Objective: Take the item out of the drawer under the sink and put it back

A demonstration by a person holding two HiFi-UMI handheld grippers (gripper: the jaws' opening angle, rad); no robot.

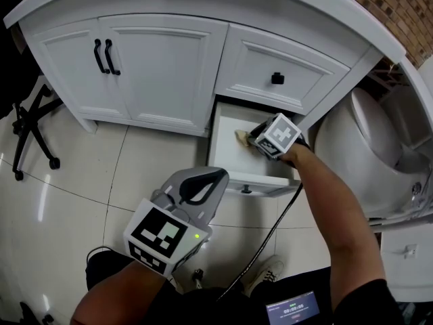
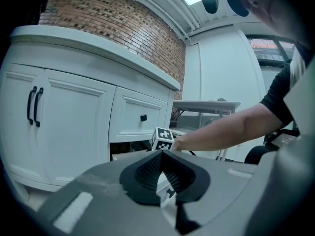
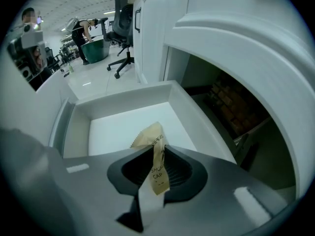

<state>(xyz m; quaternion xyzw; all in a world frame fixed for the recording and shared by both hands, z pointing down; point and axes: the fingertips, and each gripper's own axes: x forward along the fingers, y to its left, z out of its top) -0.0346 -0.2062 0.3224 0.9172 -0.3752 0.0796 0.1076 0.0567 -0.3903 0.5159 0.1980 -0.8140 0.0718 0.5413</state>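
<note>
You are pinching a tan packet (image 3: pixel 153 151) in your right gripper (image 3: pixel 156 170). Its jaws are pressing together on the packet's flat middle, so one end is sticking out ahead of them and the other is hanging down behind. That grip on the thin face is giving the pads plenty of paper to bite, and the packet is not sagging.

The packet is hanging over the white floor of the open drawer (image 3: pixel 123 100), inside its walls – whether its tip is touching the floor, I cannot tell. In the head view your right gripper (image 1: pixel 247 139) is reaching down into the drawer (image 1: pixel 226 156) from above and the front, which is sparing you the closed drawer front above it.

You are holding your left gripper (image 1: pixel 206 185) back over the tiles, well apart from the drawer, so it is not crowding the reach. Its jaws (image 2: pixel 162 173) are meeting with nothing between them.

I am judging this as mid-task: the packet is either leaving or going back.
</note>
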